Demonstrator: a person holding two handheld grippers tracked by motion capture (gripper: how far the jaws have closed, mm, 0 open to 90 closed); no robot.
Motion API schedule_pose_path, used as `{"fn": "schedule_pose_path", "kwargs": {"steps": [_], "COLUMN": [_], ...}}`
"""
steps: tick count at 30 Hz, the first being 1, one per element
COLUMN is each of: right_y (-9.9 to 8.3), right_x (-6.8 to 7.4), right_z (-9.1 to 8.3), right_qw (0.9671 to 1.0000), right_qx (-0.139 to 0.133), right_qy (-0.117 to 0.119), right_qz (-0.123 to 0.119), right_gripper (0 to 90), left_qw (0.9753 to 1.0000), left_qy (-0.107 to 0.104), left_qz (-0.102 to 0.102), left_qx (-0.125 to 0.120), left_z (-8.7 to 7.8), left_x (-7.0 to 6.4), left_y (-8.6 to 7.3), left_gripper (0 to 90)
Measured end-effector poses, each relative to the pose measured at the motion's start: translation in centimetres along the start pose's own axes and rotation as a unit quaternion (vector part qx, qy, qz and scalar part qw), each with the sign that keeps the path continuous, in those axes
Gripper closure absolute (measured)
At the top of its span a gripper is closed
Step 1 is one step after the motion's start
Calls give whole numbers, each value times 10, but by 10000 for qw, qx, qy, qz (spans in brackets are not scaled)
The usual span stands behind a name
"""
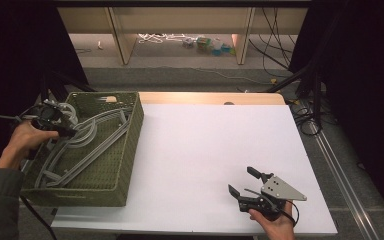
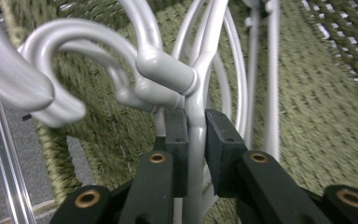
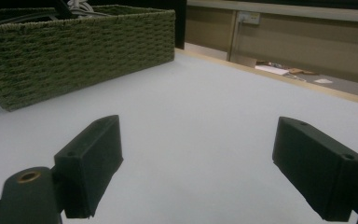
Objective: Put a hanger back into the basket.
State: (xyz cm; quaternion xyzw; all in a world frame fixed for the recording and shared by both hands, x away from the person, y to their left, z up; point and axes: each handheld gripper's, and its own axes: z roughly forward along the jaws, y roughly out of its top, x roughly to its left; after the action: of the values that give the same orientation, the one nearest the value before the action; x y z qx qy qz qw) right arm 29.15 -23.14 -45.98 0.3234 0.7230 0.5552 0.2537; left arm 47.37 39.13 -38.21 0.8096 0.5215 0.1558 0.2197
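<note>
1. A person at a white table [image 1: 215, 150] works 2 hand-held grippers; the left gripper [image 1: 62, 127] reaches into a green woven basket [image 1: 130, 145] at the table's left edge, seen from the high view.
2. In the left gripper view, the left gripper [image 2: 196, 135] has its 2 black jaws pressed onto the thin neck of a grey plastic hanger [image 2: 196, 93], just below the thick collar where the hook joins the frame.
3. The gripped hanger [image 1: 87, 131] lies inside the basket among several other grey hangers [image 1: 75, 160], their long arms running diagonally across the woven floor towards the near left corner.
4. The curved hooks [image 2: 65, 60] of the hangers bunch together at the basket's far left side, near the rim, overlapping one another in the left gripper view.
5. The right gripper [image 1: 245, 185] is held low over the near right part of the table, well apart from the basket, with its jaws spread wide and nothing between them.
6. From the right gripper view, the right gripper [image 3: 198, 163] points across bare white tabletop, with the basket's woven wall [image 3: 79, 51] standing farther off to the upper left.
7. A grey three-cornered plate [image 1: 282, 189] sits on top of the right gripper, and the person's hand [image 1: 275, 225] holds it from below.
</note>
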Motion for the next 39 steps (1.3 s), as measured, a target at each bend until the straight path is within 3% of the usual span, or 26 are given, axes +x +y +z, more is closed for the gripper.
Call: {"fn": "schedule_pose_path", "kwargs": {"steps": [2,5,7,10,14,15,16,19,22,24,26,27,31,35,36,37,39], "right_y": [0,0,-1,0,0,1,1,0,0,1,1,2,1,1,1,1,1], "right_x": [0,0,0,0,1,0,2,2,2,1,2,2,3,3,3,3,3], "right_z": [0,1,1,0,1,2,1,2,2,1,1,0,2,2,3,3,3], "right_qw": [10000,10000,10000,10000,10000,9999,10000,10000,10000,9999,10000,10000,9999,9999,9999,9999,9999], "right_qx": [12,33,18,2,5,-59,14,-12,-15,-28,48,78,-33,-13,-19,-25,-34], "right_qy": [10,23,4,-6,22,21,49,94,91,31,46,47,103,106,107,106,110], "right_qz": [-7,-12,-10,-9,-35,-138,-46,22,17,-99,-30,-31,-18,-11,-11,-24,-7], "right_gripper": [164,164,165,164,164,164,164,164,164,164,164,164,164,164,164,164,164], "left_qw": [9997,9994,9981,9952,9931,9926,9922,9903,9824,9797,9780,9751,9718,9619,9604,9562,9535], "left_qy": [76,42,127,85,-97,-109,-120,-418,-659,-689,-727,-848,-1064,-1475,-1555,-1726,-1879], "left_qz": [-205,-292,-419,-612,-732,-746,-762,-734,-968,-958,-924,-930,-802,-709,-610,-563,-440], "left_qx": [-56,-176,-429,-762,-914,-957,-982,-1102,-1453,-1619,-1722,-1826,-1945,-2192,-2231,-2294,-2316], "left_z": [1,-7,-22,-39,-51,-54,-58,-68,-76,-84,-90,-94,-107,-116,-117,-117,-116], "left_x": [3,6,6,5,1,0,-1,-4,-14,-22,-30,-37,-59,-87,-95,-105,-120], "left_y": [-2,-4,-5,-8,-13,-15,-16,-21,-25,-26,-26,-27,-28,-27,-26,-26,-25], "left_gripper": [725,615,559,523,479,468,450,422,401,379,375,370,355,354,353,348,346]}}
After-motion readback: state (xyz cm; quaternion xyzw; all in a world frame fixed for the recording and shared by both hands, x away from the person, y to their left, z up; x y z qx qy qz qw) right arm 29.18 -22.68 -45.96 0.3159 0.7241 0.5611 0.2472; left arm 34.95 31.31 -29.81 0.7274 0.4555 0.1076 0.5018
